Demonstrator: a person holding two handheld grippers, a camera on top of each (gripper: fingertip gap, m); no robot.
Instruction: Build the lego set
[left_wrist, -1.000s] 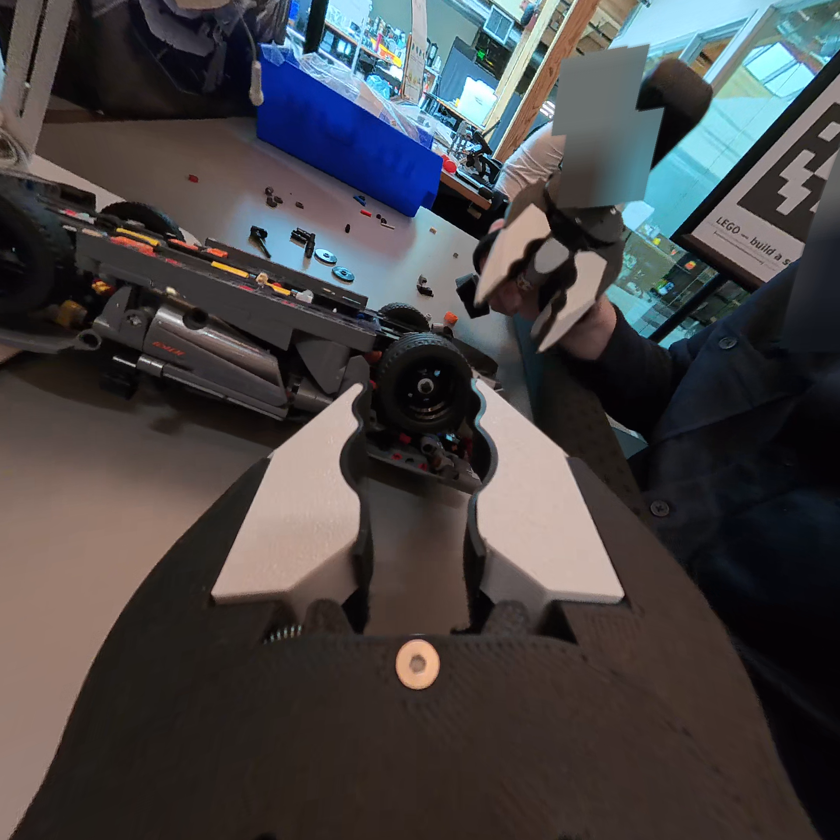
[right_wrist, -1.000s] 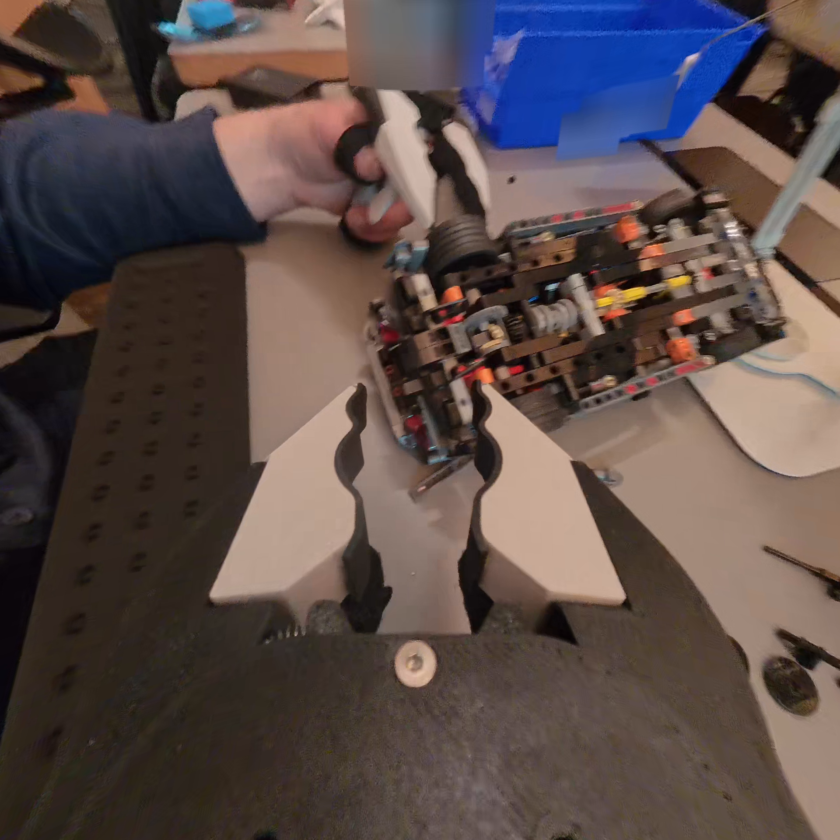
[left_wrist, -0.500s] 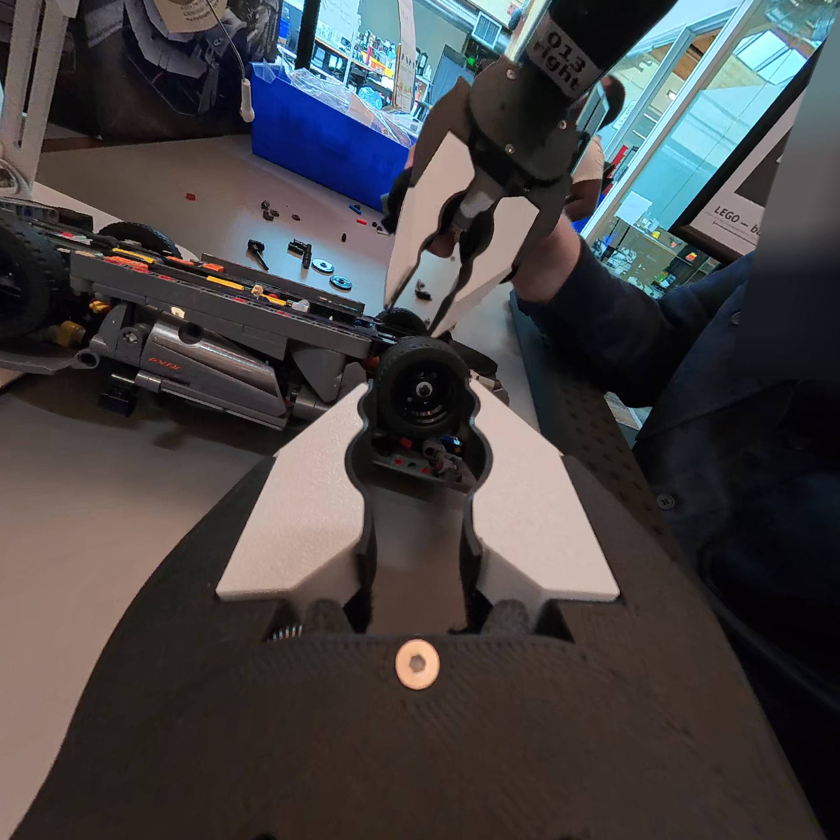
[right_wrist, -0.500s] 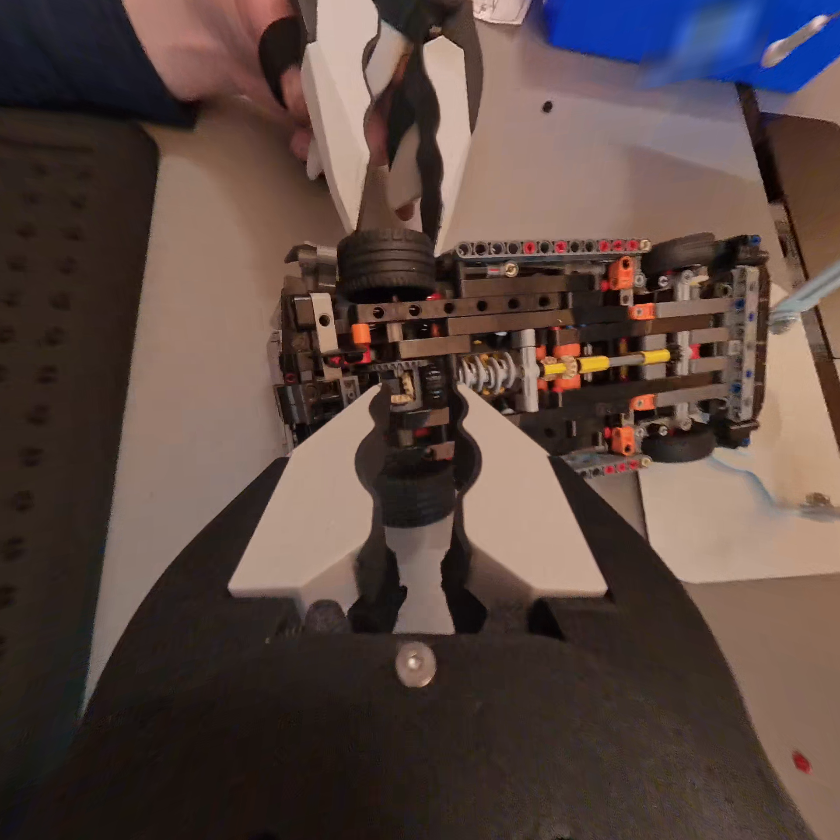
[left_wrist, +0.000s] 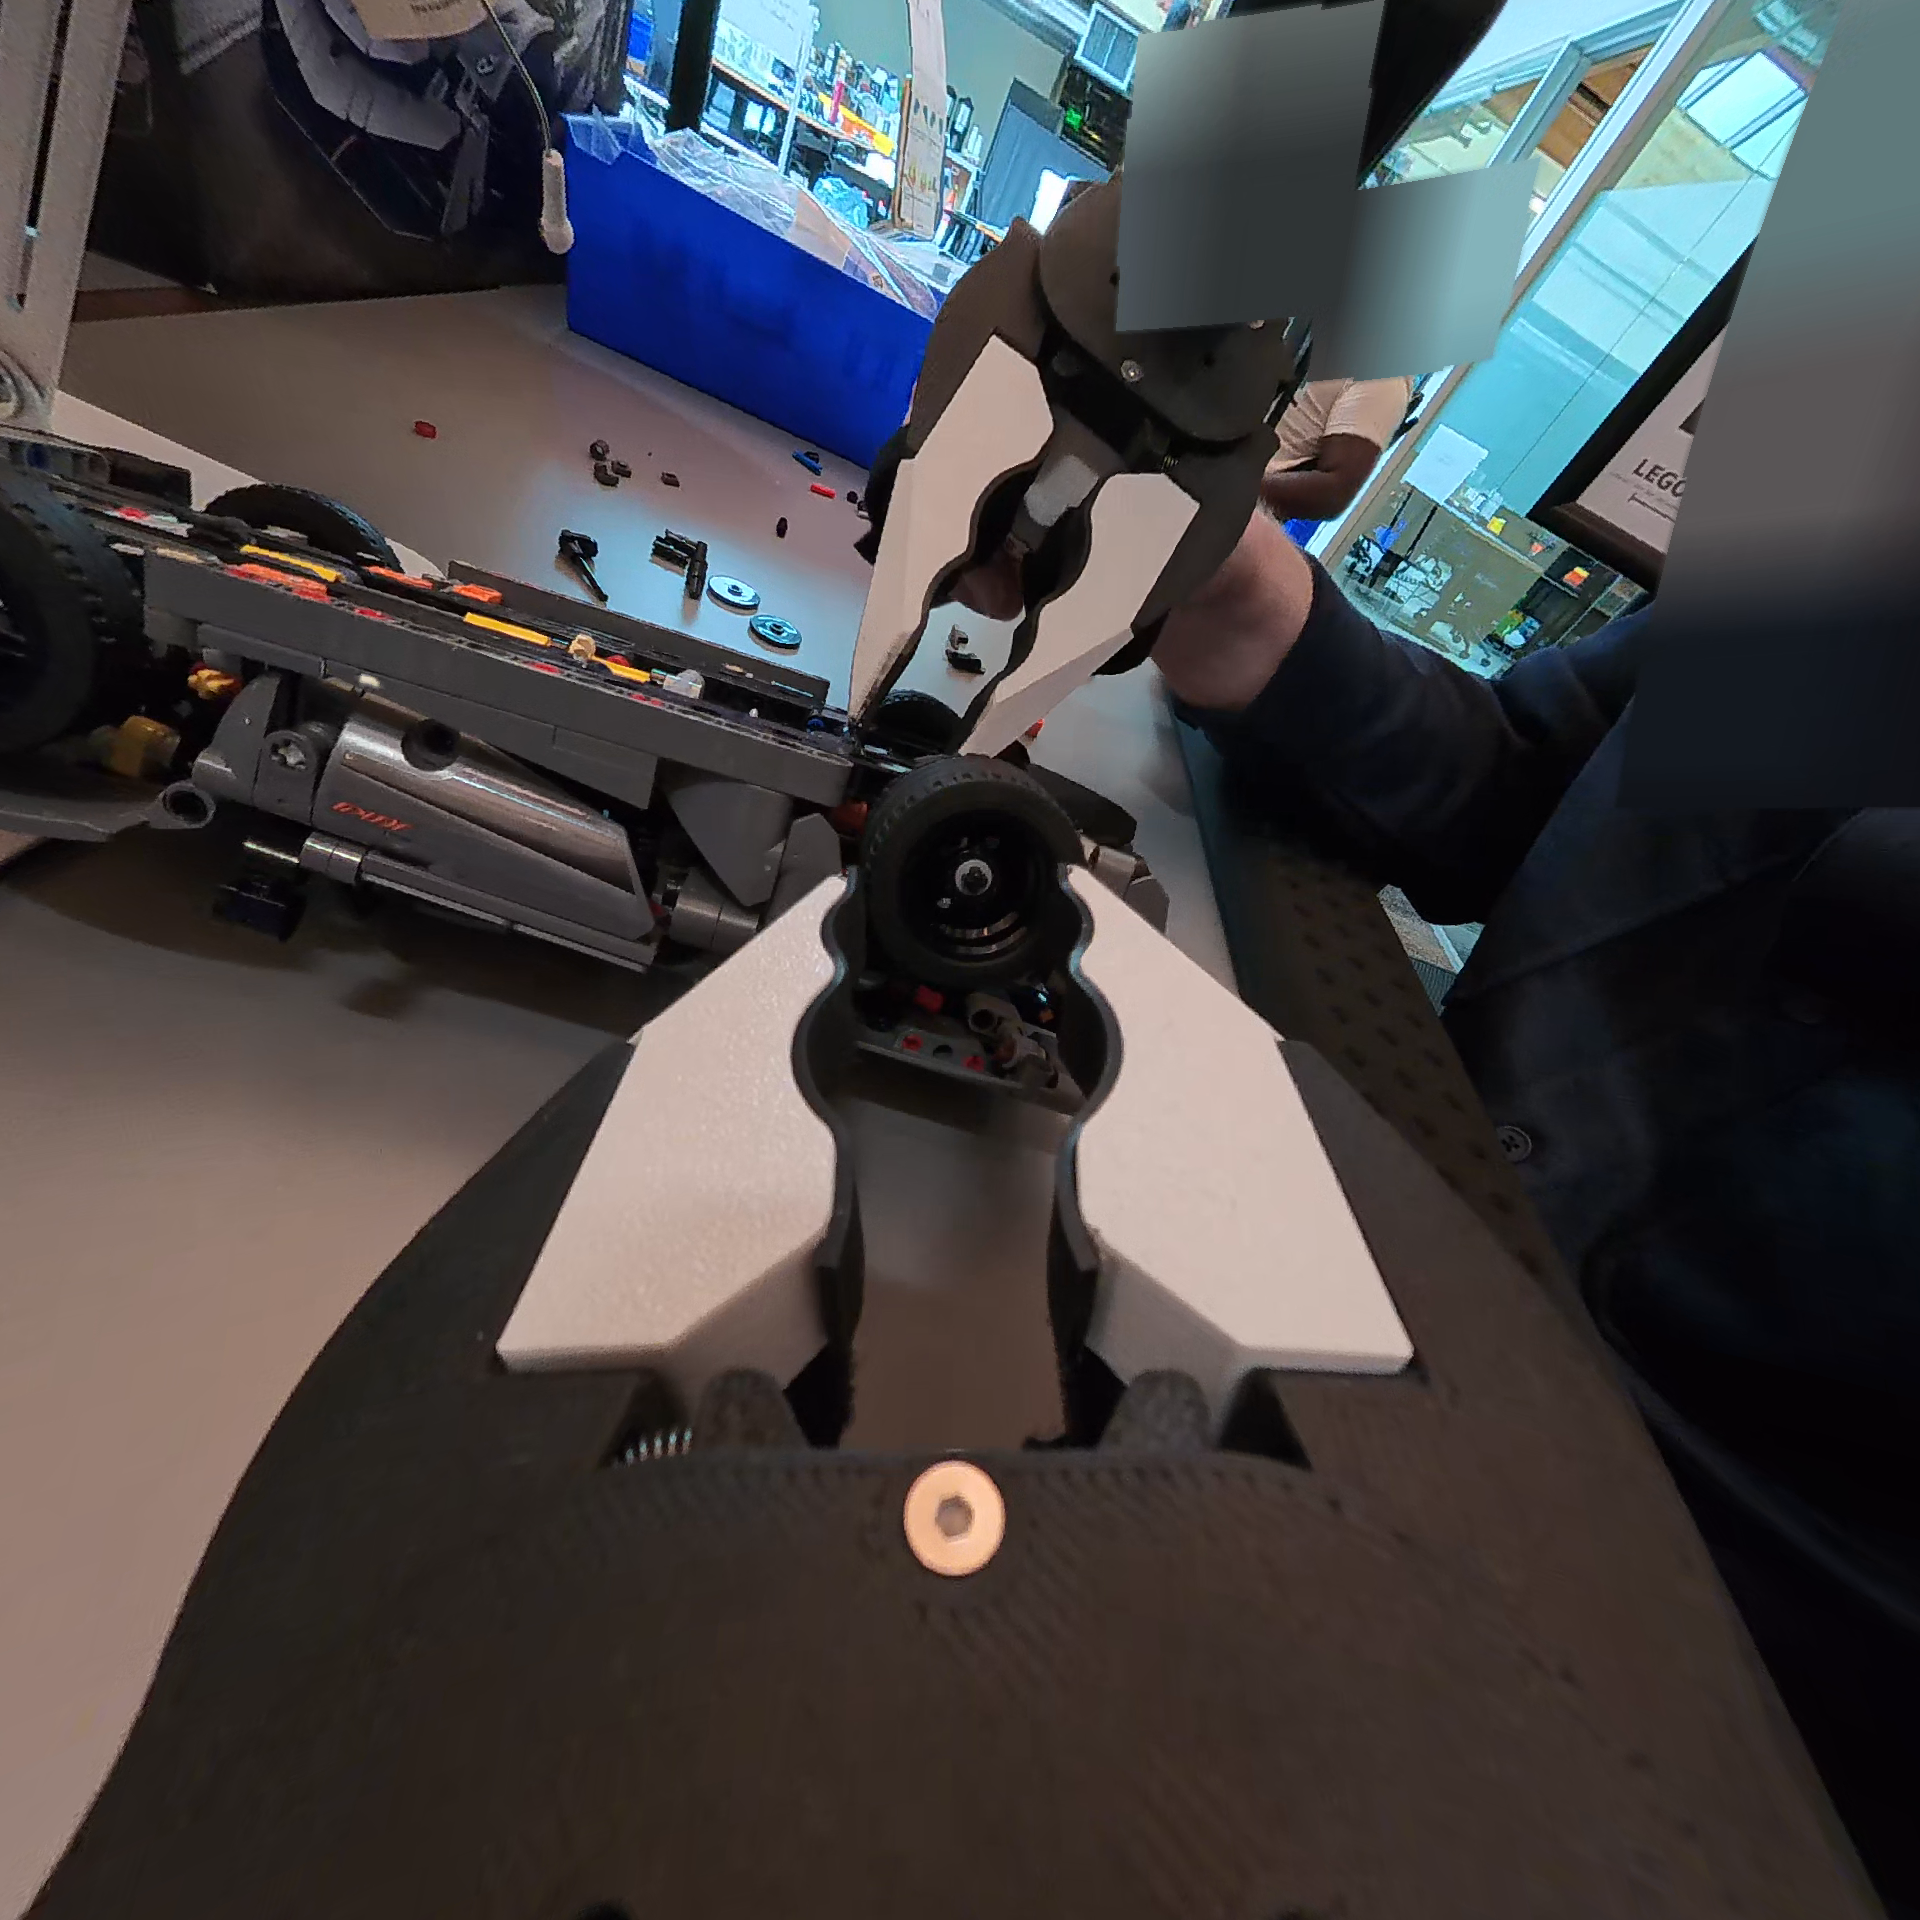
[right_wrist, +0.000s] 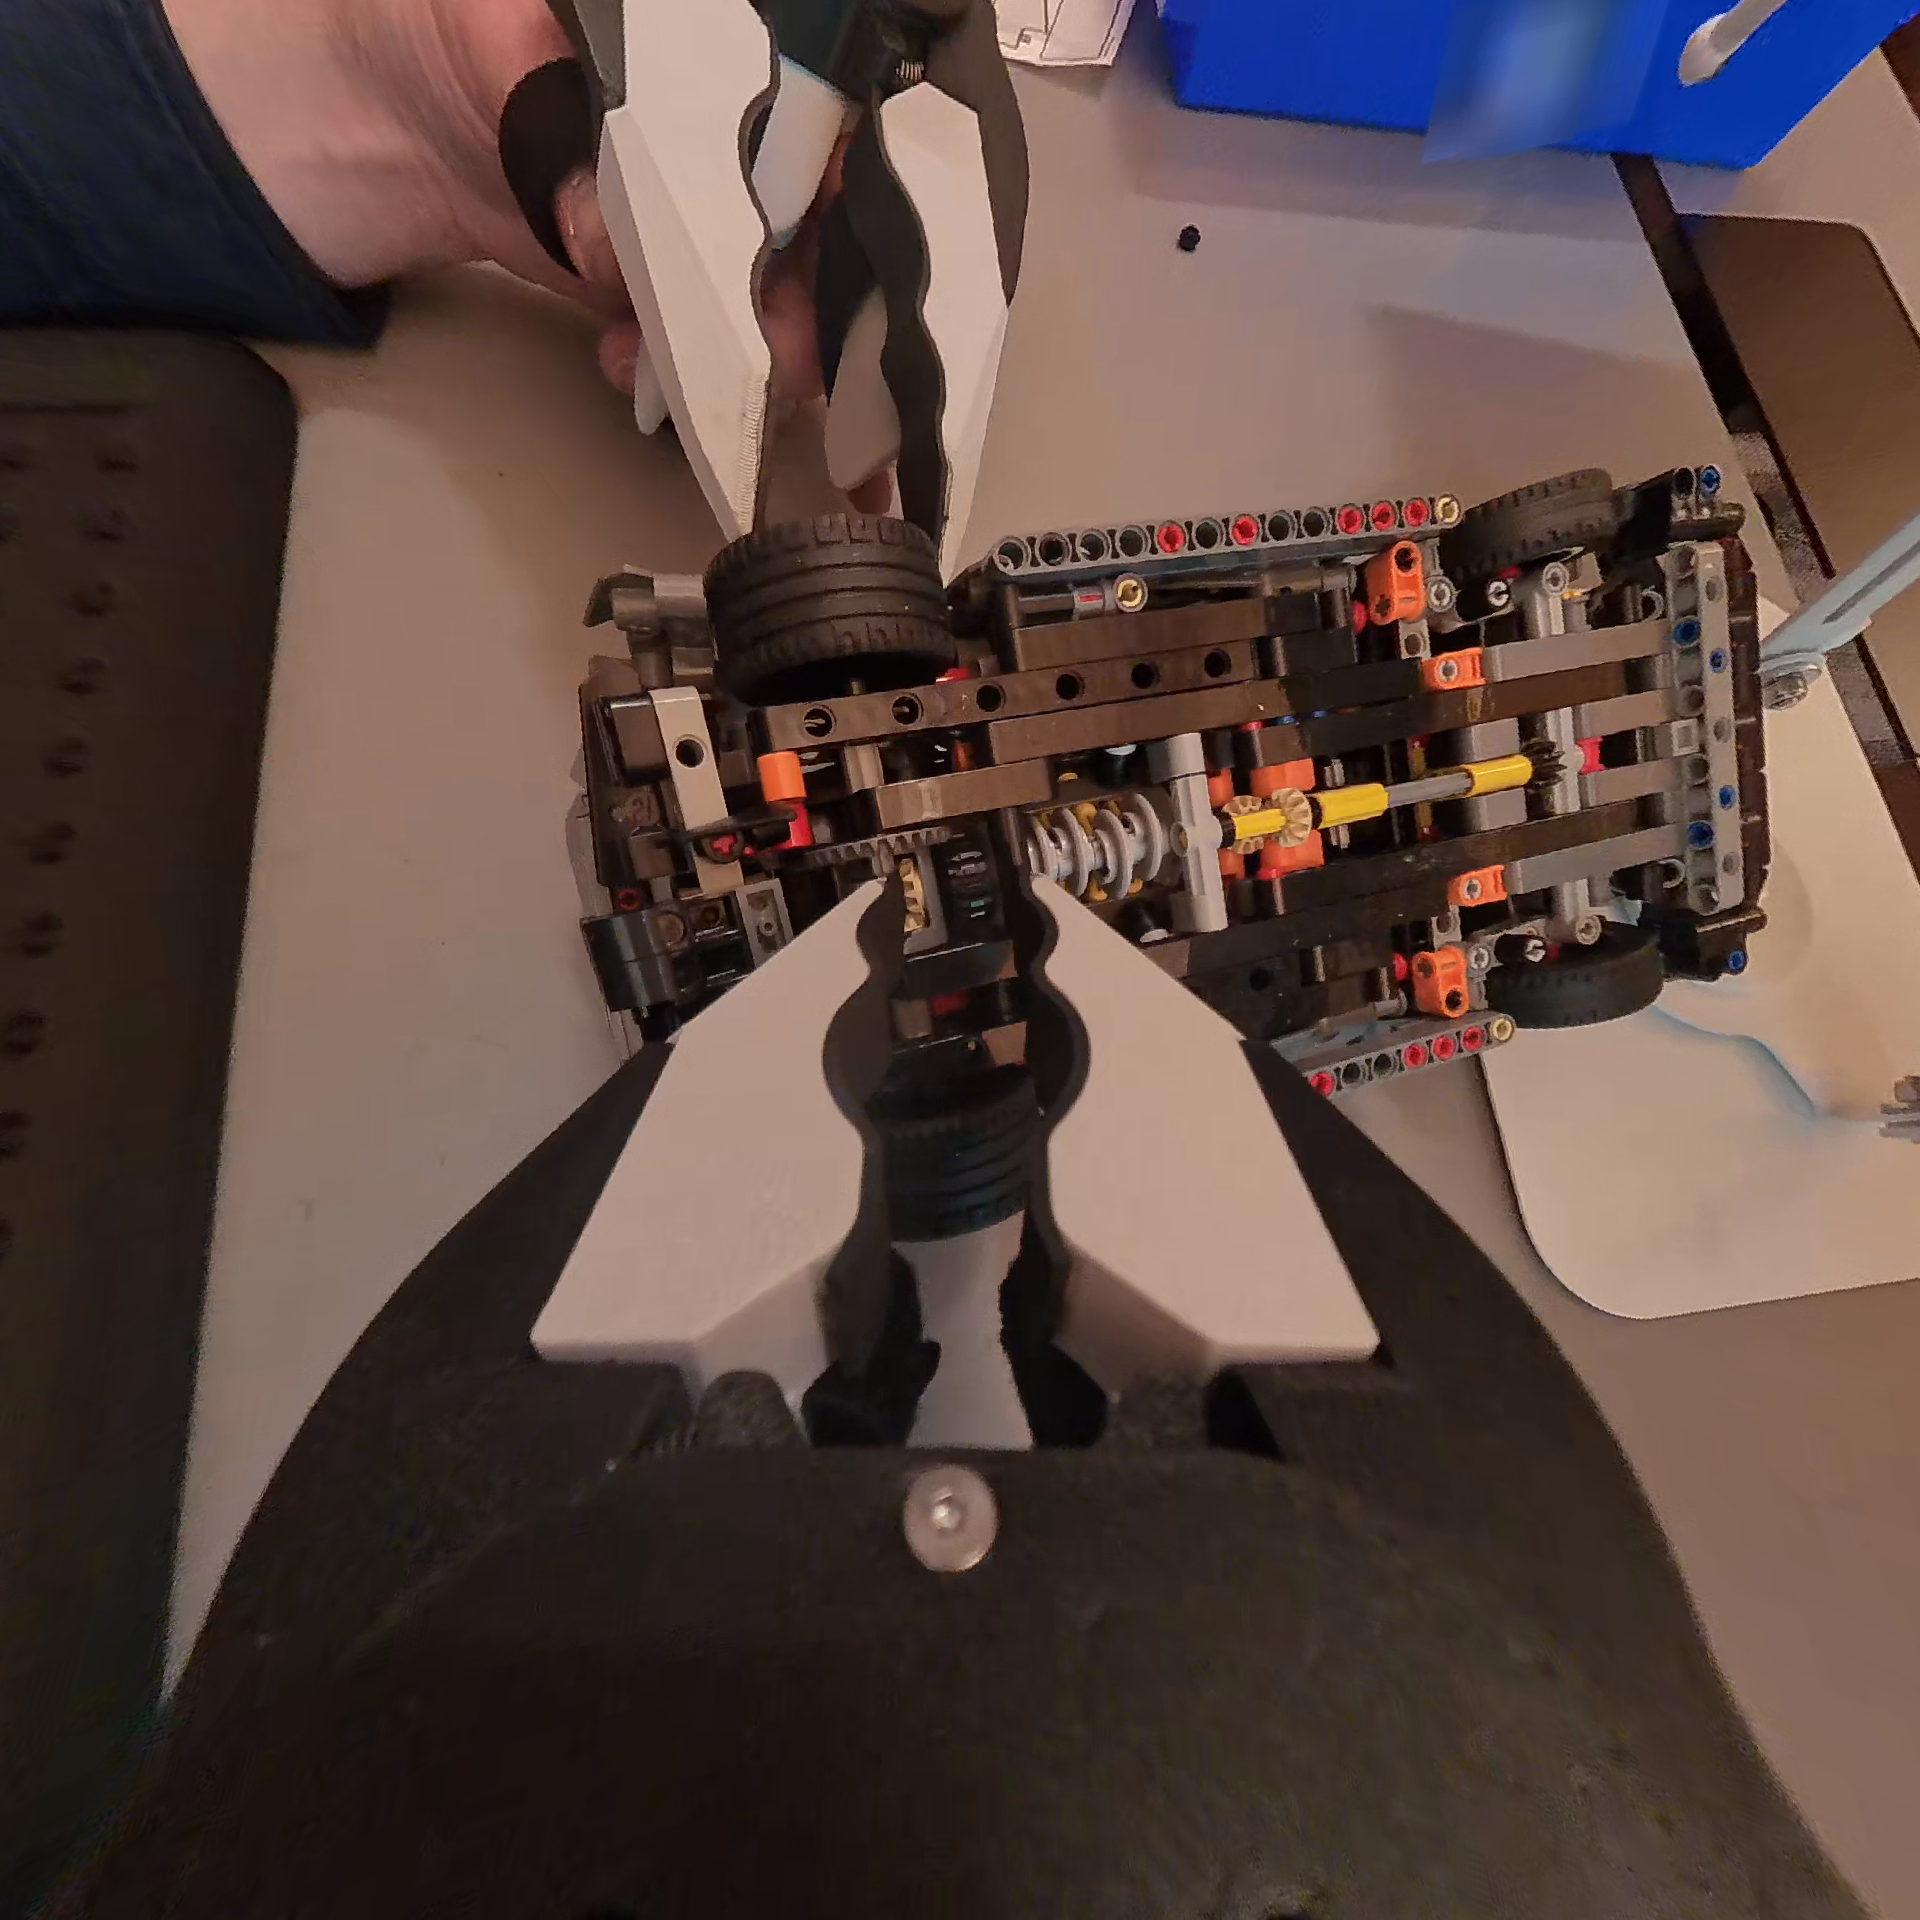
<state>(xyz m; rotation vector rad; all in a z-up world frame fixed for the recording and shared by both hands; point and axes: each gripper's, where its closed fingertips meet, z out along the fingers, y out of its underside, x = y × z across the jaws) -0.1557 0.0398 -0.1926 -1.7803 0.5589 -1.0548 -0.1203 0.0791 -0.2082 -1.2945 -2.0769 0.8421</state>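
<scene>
A dark grey Lego car (left_wrist: 436, 727) lies upside down on the table, its underside showing in the right wrist view (right_wrist: 1299, 769). My left gripper (left_wrist: 956, 894) is shut on one black wheel (left_wrist: 966, 883) at the car's near end. My right gripper (right_wrist: 956, 894) comes down from above and is shut on the opposite wheel (right_wrist: 956, 1164) of the same axle. The right gripper's tips (left_wrist: 920, 727) show just above the car in the left wrist view. The left gripper (right_wrist: 842, 520) shows at the far wheel (right_wrist: 831, 613) in the right wrist view.
A blue bin (left_wrist: 727, 301) stands at the back of the table. Several small loose pieces (left_wrist: 675, 551) lie beyond the car. A black perforated mat (right_wrist: 104, 831) runs along the table edge by the person's sleeve. A white sheet (right_wrist: 1662, 1143) lies under the car's far end. Left tips to right tips: about 6 cm.
My right gripper swung from beside the car to over it, came down and closed on the wheel. My left gripper stayed at its wheel and barely moved.
</scene>
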